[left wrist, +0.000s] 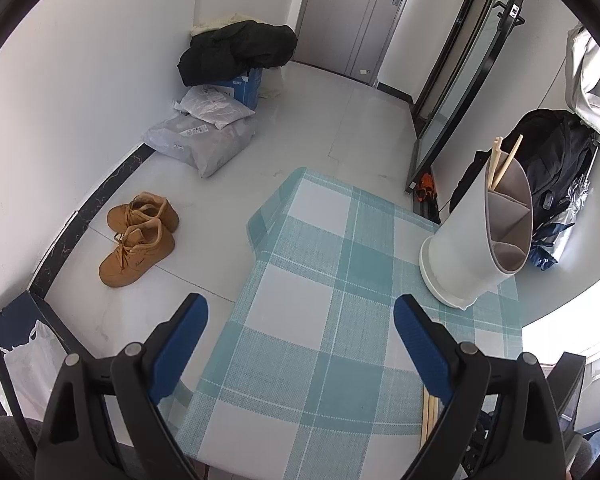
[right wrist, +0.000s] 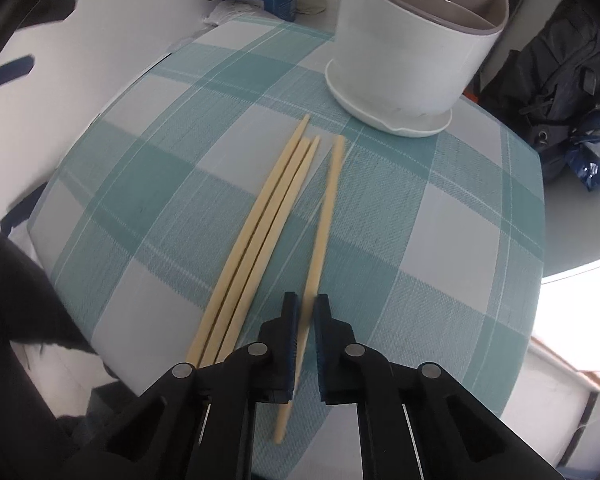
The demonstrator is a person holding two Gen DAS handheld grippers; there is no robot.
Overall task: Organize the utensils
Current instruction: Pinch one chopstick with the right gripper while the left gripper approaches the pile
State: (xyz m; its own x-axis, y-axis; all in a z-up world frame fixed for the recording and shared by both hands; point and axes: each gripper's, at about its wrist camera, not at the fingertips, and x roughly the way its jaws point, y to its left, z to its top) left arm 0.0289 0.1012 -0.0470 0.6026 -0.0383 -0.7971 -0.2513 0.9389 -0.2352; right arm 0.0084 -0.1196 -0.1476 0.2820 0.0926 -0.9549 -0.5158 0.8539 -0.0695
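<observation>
1. Four chopsticks lay on the checked counter (right wrist: pixel 420 240) in front of the white utensil holder (right wrist: pixel 412 52); three chopsticks (right wrist: pixel 260 236) were together side by side, and a single chopstick (right wrist: pixel 324 224) lay just beside them, a little apart on the right.
2. The right gripper (right wrist: pixel 306 312) pointed steeply down, and its fingers (right wrist: pixel 290 340) were closed on the near part of the single chopstick, with almost no gap left between them.
3. The left gripper (left wrist: pixel 300 344) hung over the near edge of the counter with its fingers (left wrist: pixel 180 344) wide apart and nothing between them.
4. From the left wrist view, two chopsticks (left wrist: pixel 504 160) already stood in the back compartment of the holder, so I judged this one should go to the same compartment.
5. The grip sat near one end, so the long free part could swing; a slow, straight lift would keep the chopstick from turning between the fingers.
6. The lift should go clear of the three neighbours, so that they were not dragged or rolled.
7. The chopstick should then be tilted upright, with its free tip brought above the rim before lowering.
8. The holder looked light, so the tip should not push its wall.
9. Release should come only when the tip was well inside the compartment.
</observation>
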